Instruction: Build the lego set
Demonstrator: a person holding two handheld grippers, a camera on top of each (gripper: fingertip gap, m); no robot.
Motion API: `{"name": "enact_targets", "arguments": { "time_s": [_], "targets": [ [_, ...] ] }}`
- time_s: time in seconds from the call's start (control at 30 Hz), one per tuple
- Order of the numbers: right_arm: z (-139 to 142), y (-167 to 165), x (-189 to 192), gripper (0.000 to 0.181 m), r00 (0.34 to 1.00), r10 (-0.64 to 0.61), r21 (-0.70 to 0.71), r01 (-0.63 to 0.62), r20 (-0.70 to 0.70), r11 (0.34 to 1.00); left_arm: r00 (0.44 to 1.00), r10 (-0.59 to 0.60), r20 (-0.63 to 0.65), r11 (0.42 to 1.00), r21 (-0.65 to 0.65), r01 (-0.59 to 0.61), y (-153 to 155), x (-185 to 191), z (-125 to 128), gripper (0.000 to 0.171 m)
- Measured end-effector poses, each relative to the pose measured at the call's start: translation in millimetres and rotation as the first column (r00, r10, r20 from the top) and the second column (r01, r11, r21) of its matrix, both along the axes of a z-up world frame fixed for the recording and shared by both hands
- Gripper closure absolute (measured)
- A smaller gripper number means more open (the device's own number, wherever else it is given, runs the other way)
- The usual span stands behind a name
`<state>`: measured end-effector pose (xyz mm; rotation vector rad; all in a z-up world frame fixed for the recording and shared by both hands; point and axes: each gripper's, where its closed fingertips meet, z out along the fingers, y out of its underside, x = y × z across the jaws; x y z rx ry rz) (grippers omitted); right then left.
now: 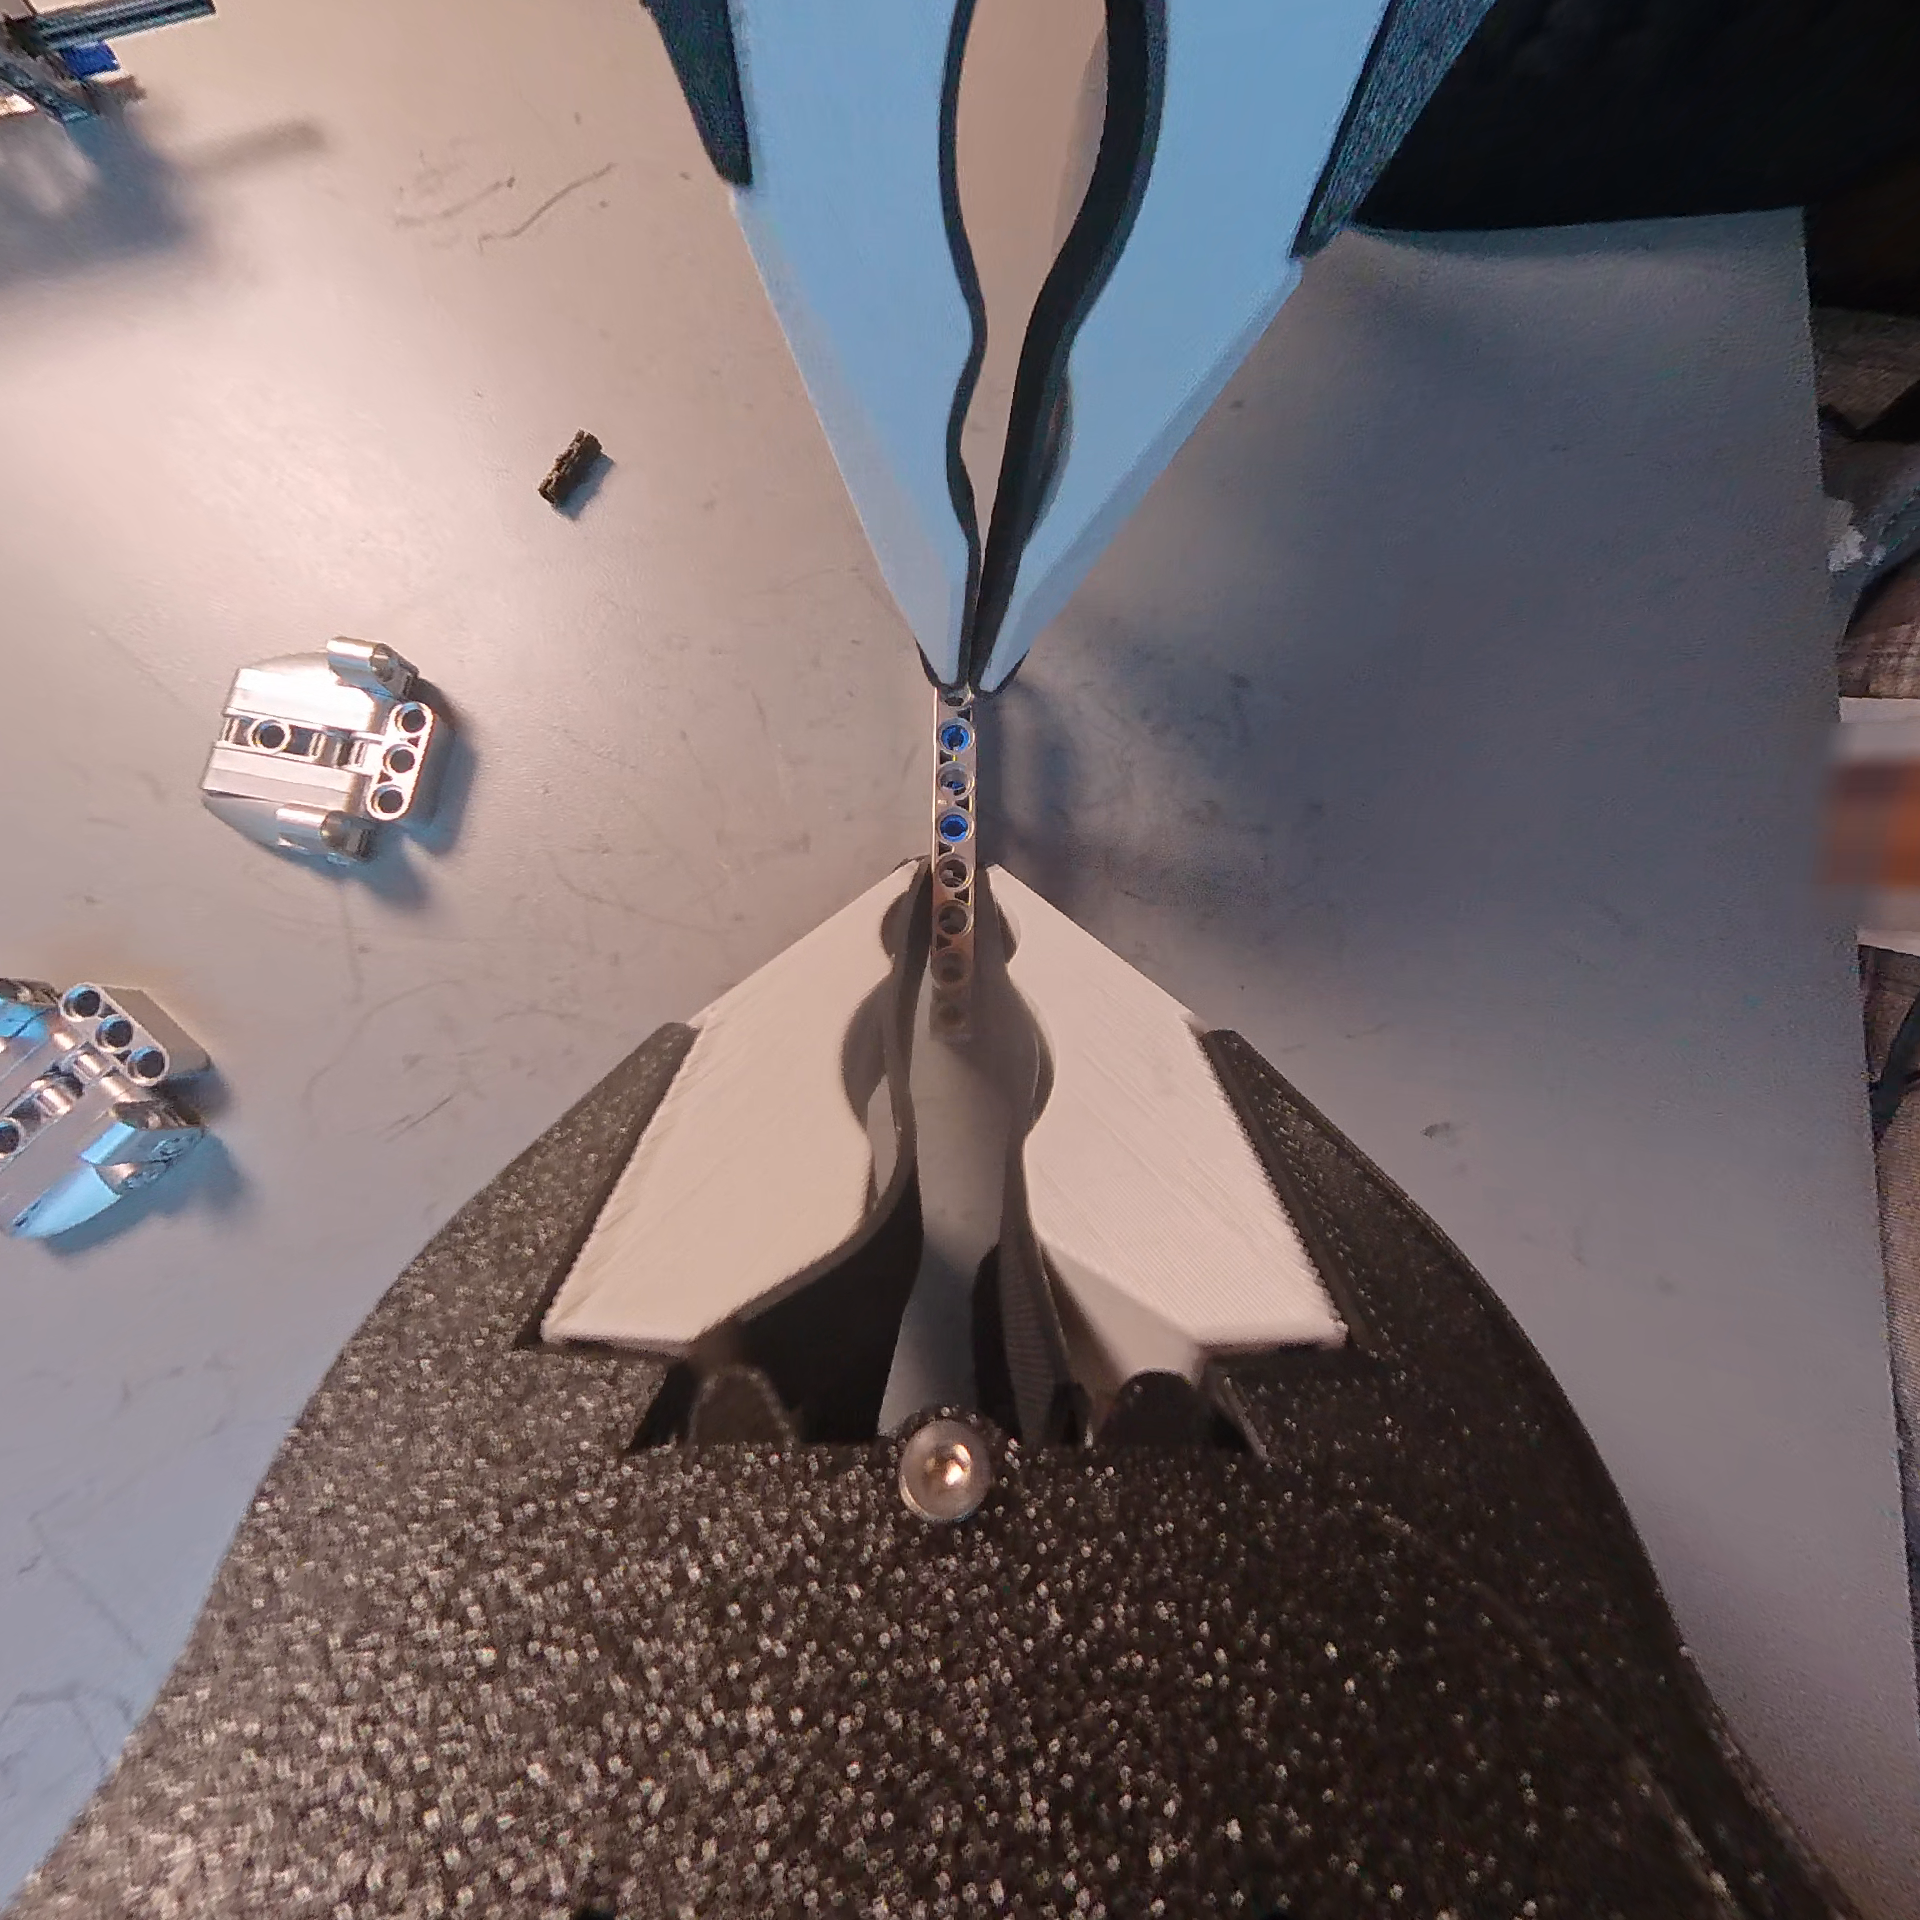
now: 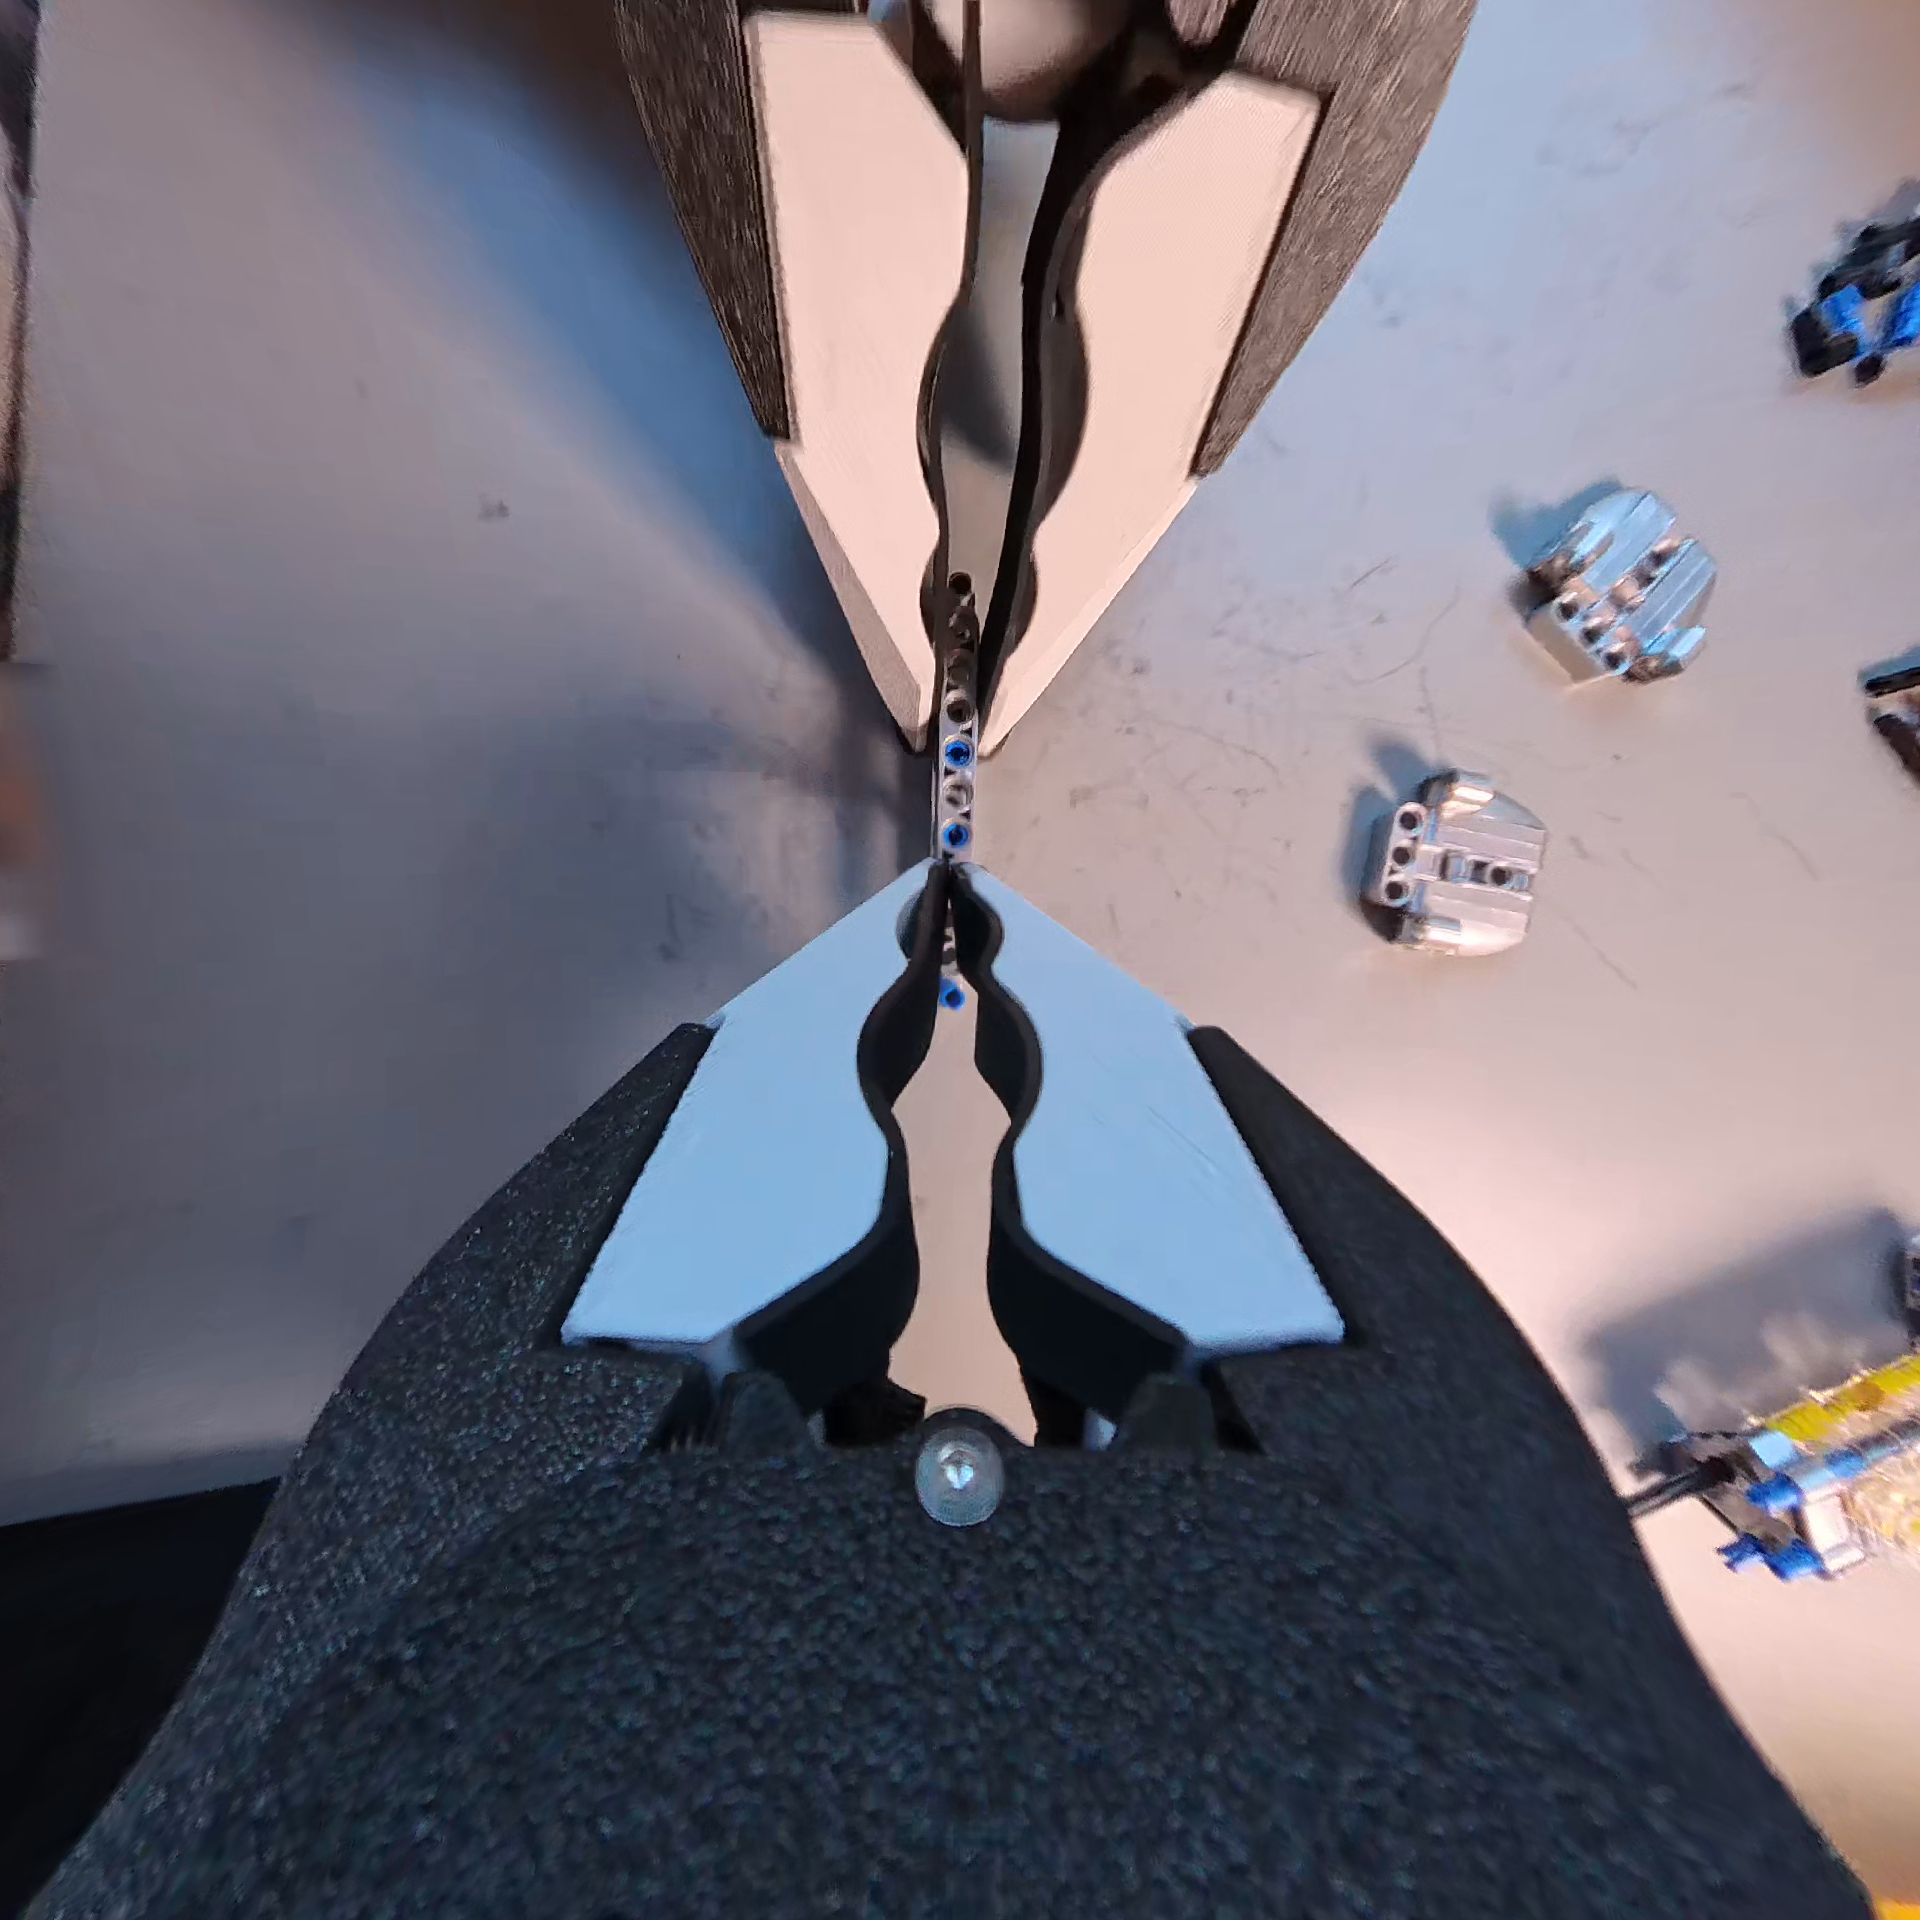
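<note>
A thin silver beam with a row of holes and blue pins [image 1: 954,800] is held above the grey table between both grippers. My left gripper [image 1: 956,883] is shut on its near end. The right gripper [image 1: 971,681] comes in from the top of the left wrist view, tip to tip with mine, shut on the far end. In the right wrist view my right gripper [image 2: 948,873] is shut on the beam [image 2: 956,800], and the left gripper [image 2: 956,727] faces it from above, clamped on the other end.
Silver curved panel pieces lie on the table [image 1: 332,748] [image 1: 83,1101] [image 2: 1455,862] [image 2: 1621,597]. A small black connector [image 1: 571,483] lies apart. Blue-black parts [image 2: 1860,312] and a yellow-silver assembly [image 2: 1797,1475] sit at the right. The table edge [image 1: 1829,623] runs along the right. The grippers are tip to tip, or close to it.
</note>
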<state>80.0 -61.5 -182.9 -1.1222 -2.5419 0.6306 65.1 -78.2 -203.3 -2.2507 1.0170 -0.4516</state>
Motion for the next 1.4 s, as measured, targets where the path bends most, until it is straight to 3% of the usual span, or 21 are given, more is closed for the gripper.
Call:
{"name": "enact_targets", "arguments": {
  "time_s": [0.33,0.73,0.93,1.1,1.4],
  "targets": [
    [-5,-2,0,0.181,0.995,-0.031,0.035,0.028,0.097,0.999,1.0,0.006,0.02,1.0,0.008,-0.007,0,0,0,0.167],
    [-6,-4,-1,0.181,0.993,-0.037,0.052,0.031,0.11,0.998,0.999,0.001,0.033,0.999,0.032,-0.002,-1,-1,-5,0.166],
    [-5,-4,-3,0.181,0.991,-0.077,0.047,0.073,0.106,0.996,0.996,0.056,0.068,0.994,0.091,-0.062,-6,-18,25,0.166],
    [-5,-5,-4,0.181,0.992,-0.082,0.03,0.08,0.1,0.996,0.997,0.037,-0.066,0.996,0.083,-0.032,-3,-15,20,0.171],
    [-13,-5,-3,0.181,0.992,-0.084,0.02,0.082,0.093,0.996,0.984,-0.035,-0.172,0.999,-0.011,0.033,-7,-14,9,0.171]
  ]
}}
